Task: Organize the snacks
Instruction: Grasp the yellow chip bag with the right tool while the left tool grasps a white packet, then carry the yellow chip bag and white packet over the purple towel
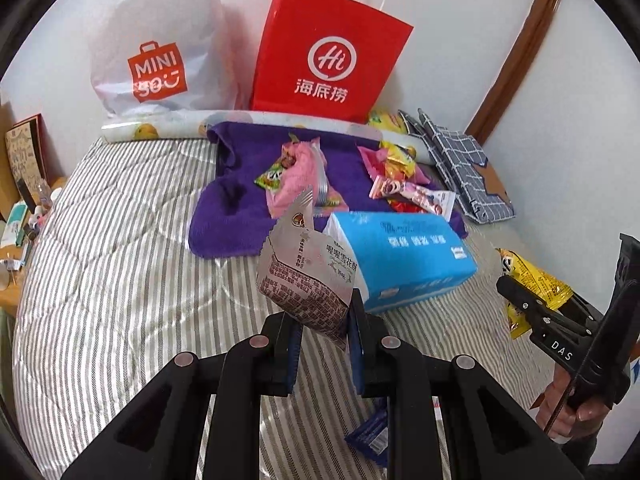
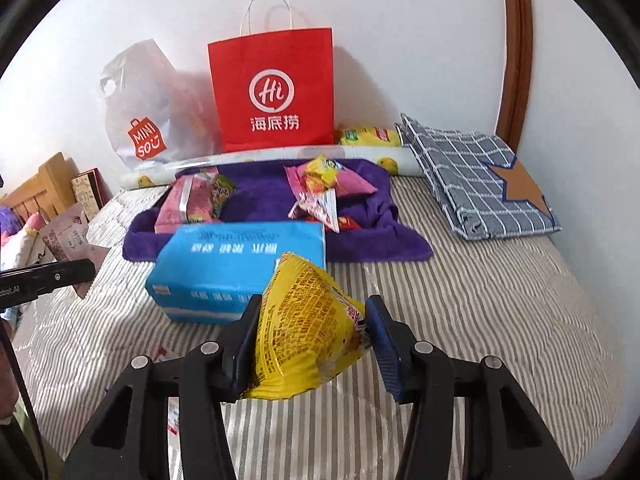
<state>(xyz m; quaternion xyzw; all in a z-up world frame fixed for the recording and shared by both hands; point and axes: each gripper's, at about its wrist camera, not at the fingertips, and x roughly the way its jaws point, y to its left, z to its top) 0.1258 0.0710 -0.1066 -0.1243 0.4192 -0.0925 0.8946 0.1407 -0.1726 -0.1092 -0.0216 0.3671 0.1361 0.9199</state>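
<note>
Left wrist view: left hand-held gripper (image 1: pixel 322 334) clamps a silver packet (image 1: pixel 308 280), hiding its lower end; the right hand-held gripper (image 2: pixel 310 338) clamps a yellow packet (image 2: pixel 308 320).

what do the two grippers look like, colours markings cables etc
Both are matte black plastic with forked, hollow-slotted linkage arms joined by round silver pivot pins. The left gripper and right gripper have blue ribbed pads on the fingers. Seen from the side, the right one bears white "DAS" lettering, with a thin dark cable beside the bare hand holding it.
</note>
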